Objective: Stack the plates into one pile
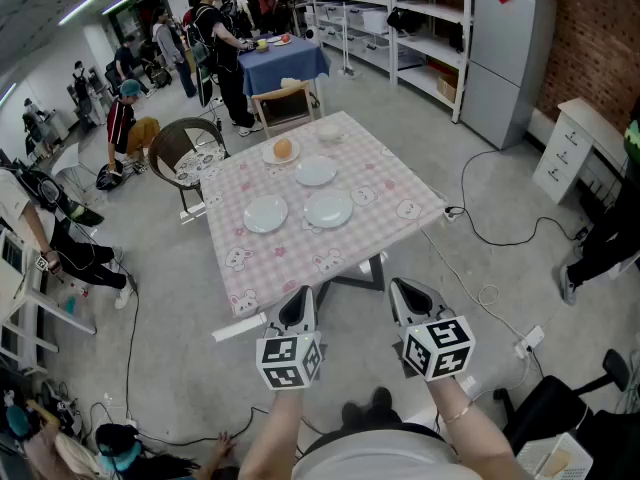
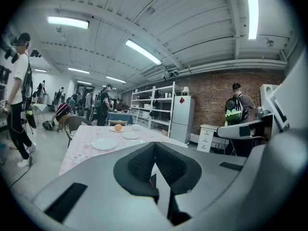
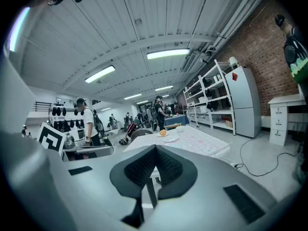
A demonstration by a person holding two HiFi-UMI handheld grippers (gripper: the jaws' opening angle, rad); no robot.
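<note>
1. The fingers of the left gripper (image 1: 299, 306) are pressed together with nothing between them. Those of the right gripper (image 1: 408, 302) are likewise closed and empty.
2. 3 bare plates lie apart on the checked table (image 1: 330, 260) at the frame's centre: the left plate (image 1: 266, 213), the right plate (image 1: 329, 209) and the upper plate (image 1: 316, 172). A 4th plate (image 1: 270, 155), higher up, carries an orange (image 1: 283, 148).
3. Nothing is stacked yet. Both grippers sit in the lower middle, well short of the table, probably because the approach has not begun.
4. Both forearms reach up from the bottom edge, side by side, and the grippers tip slightly down toward the table.
</note>
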